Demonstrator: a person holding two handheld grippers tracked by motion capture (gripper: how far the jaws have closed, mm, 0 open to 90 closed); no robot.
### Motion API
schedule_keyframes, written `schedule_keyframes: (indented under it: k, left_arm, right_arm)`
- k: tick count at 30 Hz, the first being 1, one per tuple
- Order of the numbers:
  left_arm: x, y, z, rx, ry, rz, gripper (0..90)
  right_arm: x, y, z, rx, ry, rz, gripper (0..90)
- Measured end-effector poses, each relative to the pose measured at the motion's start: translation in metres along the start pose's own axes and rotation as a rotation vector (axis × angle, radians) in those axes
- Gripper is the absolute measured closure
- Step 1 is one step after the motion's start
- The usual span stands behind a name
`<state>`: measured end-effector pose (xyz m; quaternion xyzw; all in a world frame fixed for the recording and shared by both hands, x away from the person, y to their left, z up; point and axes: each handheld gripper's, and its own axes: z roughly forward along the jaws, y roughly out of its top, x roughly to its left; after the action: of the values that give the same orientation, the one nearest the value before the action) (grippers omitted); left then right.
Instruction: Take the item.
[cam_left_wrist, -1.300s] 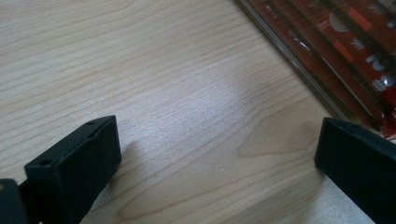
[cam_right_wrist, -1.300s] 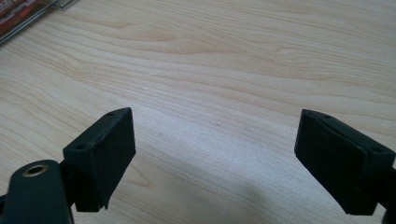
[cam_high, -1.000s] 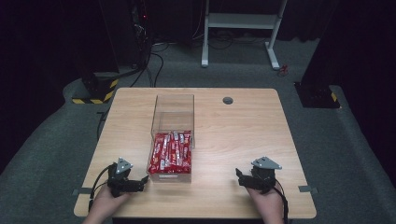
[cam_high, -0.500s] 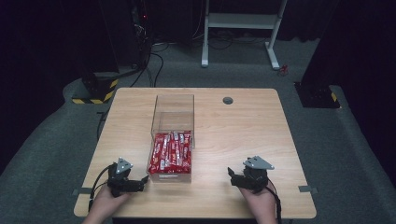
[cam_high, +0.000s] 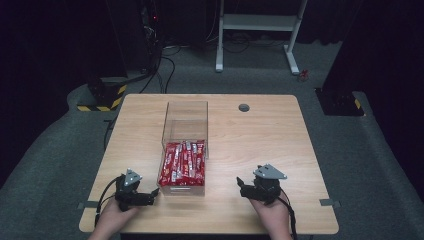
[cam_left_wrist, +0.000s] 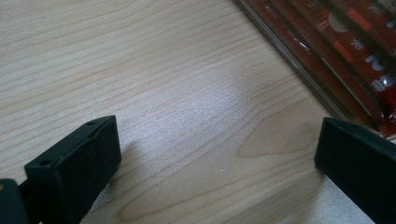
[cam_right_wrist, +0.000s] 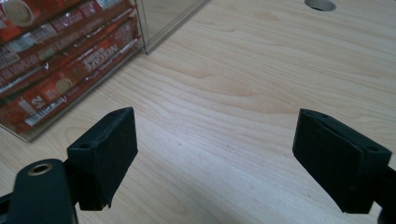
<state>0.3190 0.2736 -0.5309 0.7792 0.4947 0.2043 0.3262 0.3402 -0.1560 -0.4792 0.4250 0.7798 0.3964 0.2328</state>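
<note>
A clear plastic box (cam_high: 184, 117) stands on the wooden table (cam_high: 260, 135), its near half packed with several red snack packets (cam_high: 183, 161). My left gripper (cam_high: 150, 194) rests near the table's front edge, just left of the box, jaws wide apart over bare wood (cam_left_wrist: 215, 154). The red packets (cam_left_wrist: 355, 56) show through the box wall at the upper right of the left gripper view. My right gripper (cam_high: 241, 185) sits at the front right, pointing toward the box, open with nothing between its jaws (cam_right_wrist: 215, 154). The packets (cam_right_wrist: 51, 60) lie behind the box wall at upper left of its view.
A round cable hole (cam_high: 244, 107) is set into the table's far side, also seen from the right gripper (cam_right_wrist: 320, 4). Beyond the table are a white desk frame (cam_high: 257, 30), cables on the grey floor and a yellow-black striped base (cam_high: 102, 97).
My right gripper has slid left along the front of the table toward the box. The left gripper has stayed put.
</note>
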Motion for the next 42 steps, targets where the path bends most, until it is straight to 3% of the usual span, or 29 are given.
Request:
schedule_keyframes:
  k: [23,42]
  left_arm:
    - [0.0,0.0,0.0,-0.001,0.001,0.0,0.6]
    - [0.0,0.0,0.0,-0.003,0.002,-0.002,0.6]
  right_arm:
    - [0.031,0.037,0.021,-0.045,0.073,-0.025,16.6]
    - [0.045,0.059,0.025,-0.079,0.099,-0.043,17.9]
